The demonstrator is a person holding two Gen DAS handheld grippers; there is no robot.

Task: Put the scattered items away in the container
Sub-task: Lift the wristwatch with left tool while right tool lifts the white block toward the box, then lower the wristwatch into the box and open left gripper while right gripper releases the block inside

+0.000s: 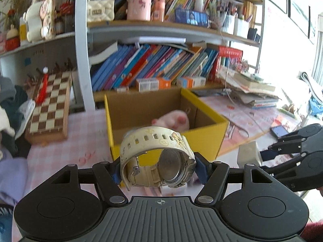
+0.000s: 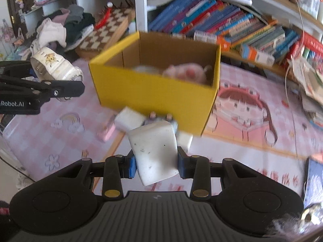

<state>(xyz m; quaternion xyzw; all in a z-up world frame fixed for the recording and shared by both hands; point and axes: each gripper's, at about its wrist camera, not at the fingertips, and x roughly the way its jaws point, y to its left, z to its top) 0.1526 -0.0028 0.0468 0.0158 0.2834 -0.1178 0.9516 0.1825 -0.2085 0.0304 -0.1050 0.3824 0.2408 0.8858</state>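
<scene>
Left claw [image 1: 158, 170] is clamped on a white plastic wristwatch [image 1: 157, 157]; right claw [image 2: 157, 164] grips a white rectangular eraser block [image 2: 155, 153]; an open yellow cardboard box [image 2: 153, 88] sits beyond both.

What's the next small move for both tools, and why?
Probably carry both forward over the yellow box and release. The left tool grips the white watch, the right tool grips a white block, and both sit short of the box's near wall.

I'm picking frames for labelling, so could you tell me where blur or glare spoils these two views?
Left wrist view: the white watch in the left gripper is sharp, the pink plush is smeared, and the window side glares white. Right wrist view: the yellow box is motion-blurred, while the white block is fairly crisp.
</scene>
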